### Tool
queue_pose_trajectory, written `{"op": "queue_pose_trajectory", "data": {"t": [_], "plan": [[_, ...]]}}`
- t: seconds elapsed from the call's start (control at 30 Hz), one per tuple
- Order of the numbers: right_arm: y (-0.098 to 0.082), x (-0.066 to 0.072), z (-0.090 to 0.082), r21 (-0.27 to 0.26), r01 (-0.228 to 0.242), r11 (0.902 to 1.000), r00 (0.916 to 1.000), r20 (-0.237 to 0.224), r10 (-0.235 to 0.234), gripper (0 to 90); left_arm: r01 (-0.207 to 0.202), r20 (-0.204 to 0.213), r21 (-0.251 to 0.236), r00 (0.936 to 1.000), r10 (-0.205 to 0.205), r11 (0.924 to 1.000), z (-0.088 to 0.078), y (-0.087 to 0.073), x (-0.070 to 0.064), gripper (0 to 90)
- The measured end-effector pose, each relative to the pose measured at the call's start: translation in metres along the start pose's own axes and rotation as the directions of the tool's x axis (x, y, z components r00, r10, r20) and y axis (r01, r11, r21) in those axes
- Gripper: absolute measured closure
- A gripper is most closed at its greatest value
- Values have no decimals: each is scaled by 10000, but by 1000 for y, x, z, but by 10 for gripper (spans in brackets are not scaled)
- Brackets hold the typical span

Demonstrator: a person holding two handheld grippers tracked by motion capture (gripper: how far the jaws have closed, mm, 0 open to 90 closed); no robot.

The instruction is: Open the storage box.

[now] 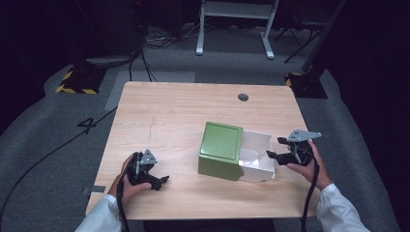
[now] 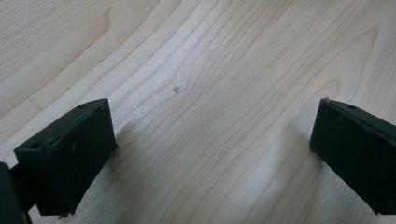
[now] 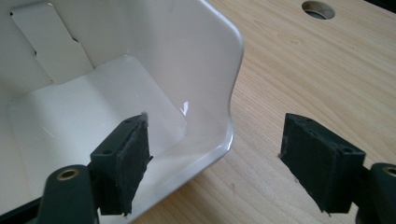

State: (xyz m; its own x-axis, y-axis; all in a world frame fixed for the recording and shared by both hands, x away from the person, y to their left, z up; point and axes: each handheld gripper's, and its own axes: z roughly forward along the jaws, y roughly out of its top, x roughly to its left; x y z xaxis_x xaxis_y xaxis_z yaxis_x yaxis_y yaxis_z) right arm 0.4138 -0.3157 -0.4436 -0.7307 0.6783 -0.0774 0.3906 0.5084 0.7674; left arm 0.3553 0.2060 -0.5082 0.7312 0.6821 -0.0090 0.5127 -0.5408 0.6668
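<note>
- High view: a green box (image 1: 221, 150) is seen right of the table's (image 1: 169, 111) centre, with its white inner tray (image 1: 257, 155) drawn out toward the right.
- The right gripper (image 1: 274, 148) is held at the tray's outer end, jaws apart. The left gripper (image 1: 162, 181) is rested on the table near the front edge, well apart from the box; bare wood is left between them.
- A round cable hole (image 1: 243, 97) is located near the far edge.
- Left gripper view: the jaws are spread wide over bare table (image 2: 210, 70); nothing is held between them.
- Right gripper view: the jaws are set apart astride the tray's curved rim (image 3: 229, 135), one jaw inside the tray (image 3: 84, 112), the other outside over the table (image 3: 299, 70). Contact with the rim cannot be told. The cable hole (image 3: 318, 9) is seen beyond.
</note>
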Motion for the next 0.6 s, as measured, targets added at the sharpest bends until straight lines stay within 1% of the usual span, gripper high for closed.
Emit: {"op": "queue_pose_trajectory", "data": {"t": [0.17,0.2,0.6], "plan": [[0,0,-4,-24,120,9999,9998,127,-120,237,-4,0,1,10000,4,10000,0,0,0,2],[1,0,-5,-6,232,9997,9996,180,-232,237,-1,2,1,10000,1,10000,0,0,0,3],[1,2,-18,-39,452,9990,9983,359,-450,233,3,1,0,10000,-3,10000,0,0,0,2]]}}
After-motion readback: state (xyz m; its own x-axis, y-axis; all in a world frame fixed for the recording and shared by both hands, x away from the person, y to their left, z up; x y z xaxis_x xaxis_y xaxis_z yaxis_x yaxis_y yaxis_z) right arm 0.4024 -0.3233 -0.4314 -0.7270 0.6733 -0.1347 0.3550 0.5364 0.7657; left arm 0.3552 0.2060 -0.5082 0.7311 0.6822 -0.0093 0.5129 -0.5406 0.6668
